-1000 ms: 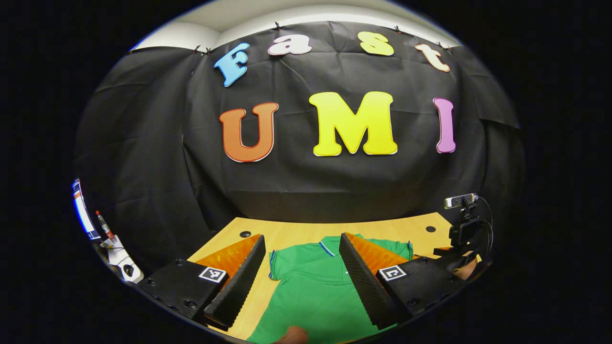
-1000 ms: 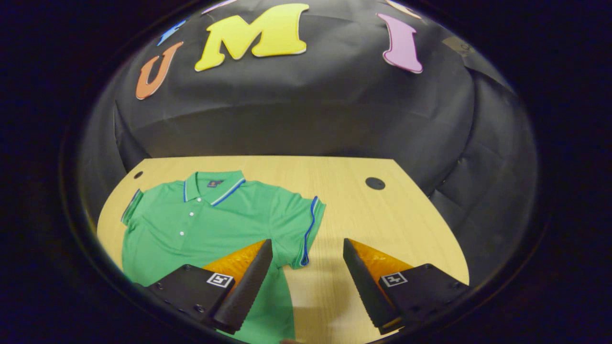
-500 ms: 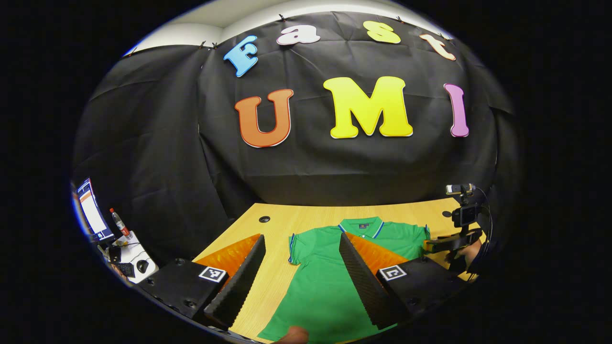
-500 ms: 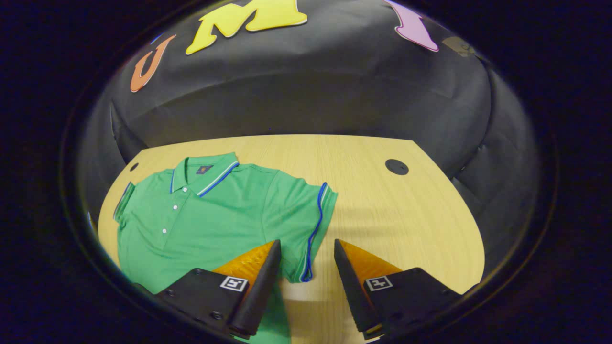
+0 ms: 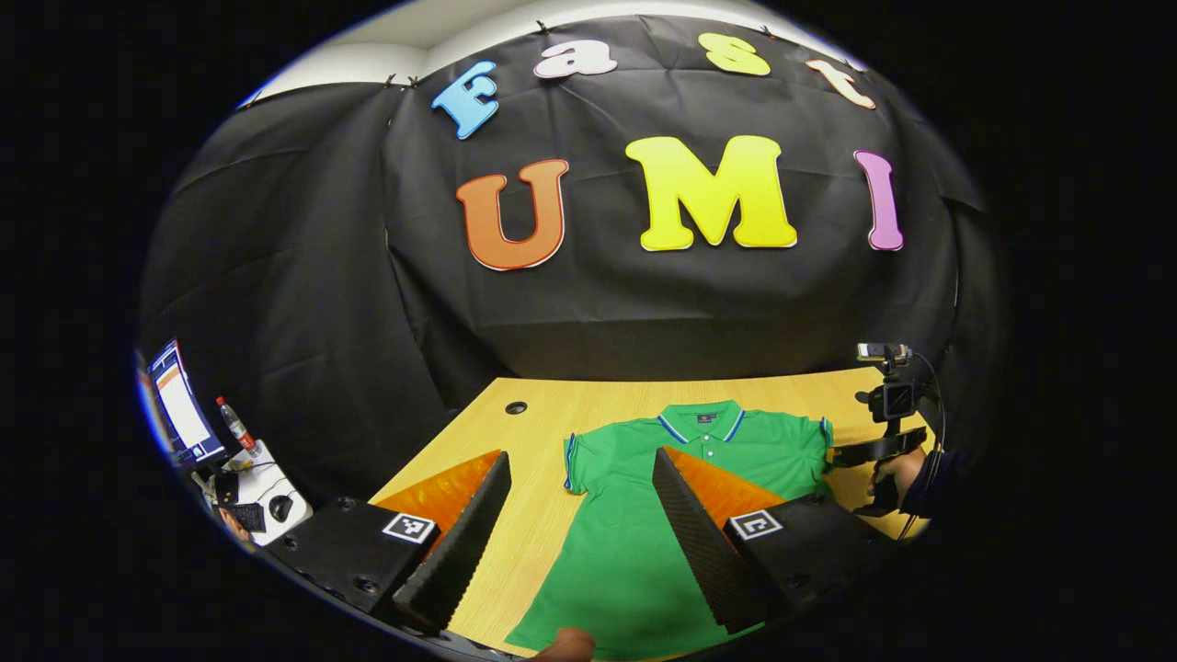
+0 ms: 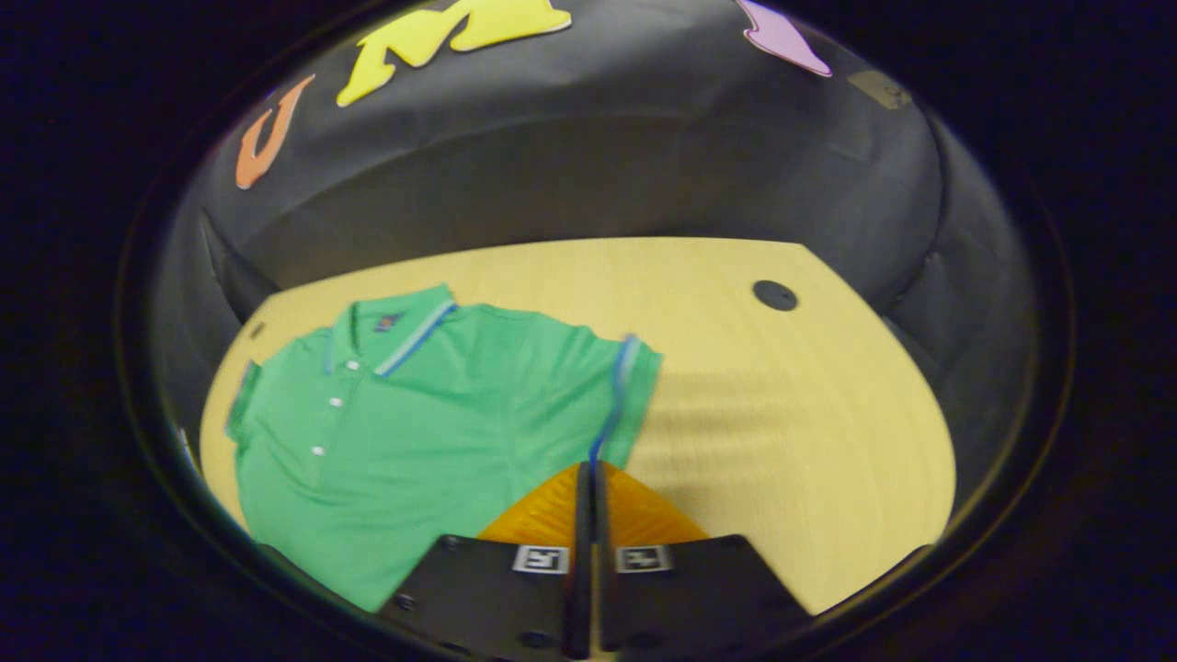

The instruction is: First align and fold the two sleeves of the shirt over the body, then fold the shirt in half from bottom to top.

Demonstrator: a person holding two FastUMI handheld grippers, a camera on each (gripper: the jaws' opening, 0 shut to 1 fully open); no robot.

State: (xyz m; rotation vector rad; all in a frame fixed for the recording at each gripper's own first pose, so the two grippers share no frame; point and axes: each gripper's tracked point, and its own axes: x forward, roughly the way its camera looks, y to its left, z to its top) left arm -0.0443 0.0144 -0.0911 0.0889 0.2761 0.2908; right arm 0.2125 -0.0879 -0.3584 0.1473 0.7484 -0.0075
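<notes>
Green shirt [image 6: 441, 414] flat on table [image 6: 782, 414]; right tool [image 6: 588, 478] pinching its sleeve hem; left tool [image 5: 579, 515] wide

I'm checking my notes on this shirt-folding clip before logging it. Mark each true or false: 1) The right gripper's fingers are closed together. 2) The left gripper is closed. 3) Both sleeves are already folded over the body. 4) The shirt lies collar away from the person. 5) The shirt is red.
1) True: the right gripper is shut at the sleeve edge.
2) False: the left gripper is open.
3) False: both sleeves lie spread out.
4) True: the collar points toward the wall.
5) False: the shirt is green.
</notes>
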